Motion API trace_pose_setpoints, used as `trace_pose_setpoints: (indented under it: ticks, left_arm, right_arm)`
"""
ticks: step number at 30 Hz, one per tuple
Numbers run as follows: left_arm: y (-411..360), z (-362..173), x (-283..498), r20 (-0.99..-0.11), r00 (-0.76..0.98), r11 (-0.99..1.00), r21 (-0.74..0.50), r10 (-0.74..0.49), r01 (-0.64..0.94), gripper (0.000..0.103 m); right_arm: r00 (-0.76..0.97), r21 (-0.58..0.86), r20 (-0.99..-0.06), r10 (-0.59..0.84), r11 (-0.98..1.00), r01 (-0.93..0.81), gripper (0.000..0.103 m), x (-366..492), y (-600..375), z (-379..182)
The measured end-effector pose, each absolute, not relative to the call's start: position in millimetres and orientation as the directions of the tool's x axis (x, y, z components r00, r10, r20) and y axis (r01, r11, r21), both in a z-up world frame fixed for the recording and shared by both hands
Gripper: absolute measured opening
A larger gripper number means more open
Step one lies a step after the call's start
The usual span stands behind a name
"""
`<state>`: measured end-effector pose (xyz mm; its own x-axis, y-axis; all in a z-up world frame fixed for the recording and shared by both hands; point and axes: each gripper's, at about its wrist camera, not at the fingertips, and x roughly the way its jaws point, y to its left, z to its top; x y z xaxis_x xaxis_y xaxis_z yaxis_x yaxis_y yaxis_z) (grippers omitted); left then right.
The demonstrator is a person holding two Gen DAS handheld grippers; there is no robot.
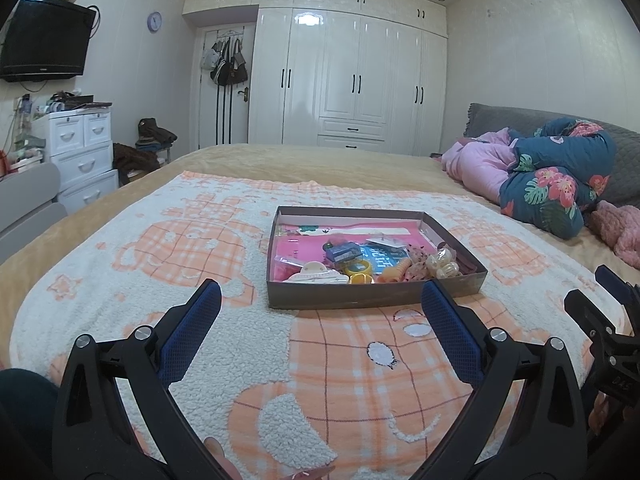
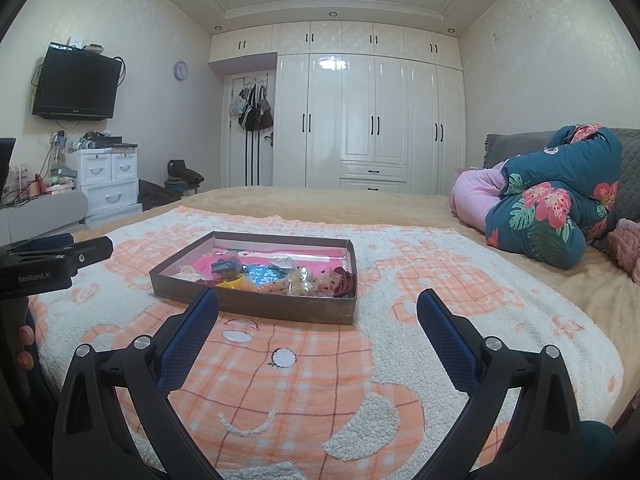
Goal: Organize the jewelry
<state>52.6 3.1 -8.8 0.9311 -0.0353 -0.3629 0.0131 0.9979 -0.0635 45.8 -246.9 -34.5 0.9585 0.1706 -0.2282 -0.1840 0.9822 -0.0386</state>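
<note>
A shallow brown cardboard tray (image 1: 360, 298) sits on an orange-and-white blanket on the bed; it also shows in the right wrist view (image 2: 256, 305). It holds a heap of jewelry and hair pieces: a cream hair claw (image 1: 316, 274), yellow rings (image 1: 358, 269), a pearl cluster (image 1: 442, 264), a dark blue box (image 1: 342, 252). My left gripper (image 1: 322, 294) is open and empty, just short of the tray's near wall. My right gripper (image 2: 318, 302) is open and empty, in front of the tray.
A rolled floral quilt and pink bedding (image 2: 548, 208) lie at the right of the bed. White wardrobes (image 1: 352, 76) fill the far wall. A white drawer unit (image 1: 80, 152) and a wall TV (image 1: 44, 46) are at the left.
</note>
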Motion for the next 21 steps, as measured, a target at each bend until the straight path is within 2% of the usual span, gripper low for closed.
trace_pose_setpoints:
  ticks: [12,16,18,21]
  left_arm:
    - [9,-7,54,-0.37,0.927,0.997,-0.081,-0.05,0.022,0.092]
    - [33,-12,82,-0.459,0.888,0.991,-0.126,-0.012,-0.051,0.092]
    - [56,-14,106,-0.515,0.857,0.984,-0.153,-0.002,-0.09,0.092]
    - [101,-14,147,-0.557,0.816,0.966,-0.09,0.154,-0.244,0.092]
  right_arm:
    - [0.961,-0.019,-0.245,0.13,0.99,-0.139,0.097,55,-253,-35]
    - [0.944,0.033,-0.319,0.09,0.996,-0.084,0.097,81,-271,-34]
    - [0.915,0.041,-0.401,0.04,0.999,-0.026,0.097,116,-288,-36]
    - [0.849,-0.021,-0.519,-0.097,0.995,0.1,0.097,185,-321,-45]
